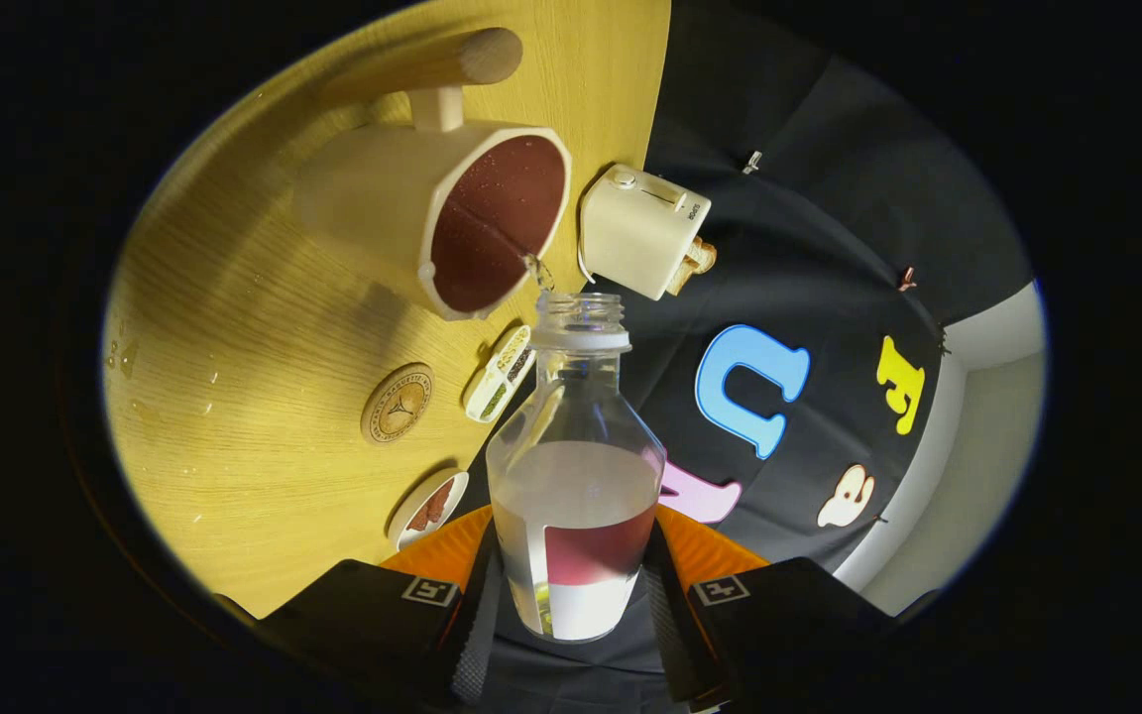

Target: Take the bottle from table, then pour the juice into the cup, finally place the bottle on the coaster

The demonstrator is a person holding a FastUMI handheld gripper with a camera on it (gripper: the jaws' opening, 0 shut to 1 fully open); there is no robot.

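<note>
While the gripper (576, 595) has its two fingers clamped on the lower body of the clear plastic bottle (576, 466) with the red label, we judge the pour to be under way: the view is rolled over with the tilt, and the open threaded neck sits just beside the rim of the cream faceted cup (432, 213) with the dark red inside and wooden handle. A thin thread of liquid seems to bridge neck and rim, though it is too fine for us to be sure. The bottle looks about half full. Our worry is the rim: the stream meets the very lip, so a small drift could send juice down the outside onto the pale wooden table (234, 397). A steeper tilt could gush. The round wooden coaster (398, 404) waits near the cup, well apart from the bottle.
</note>
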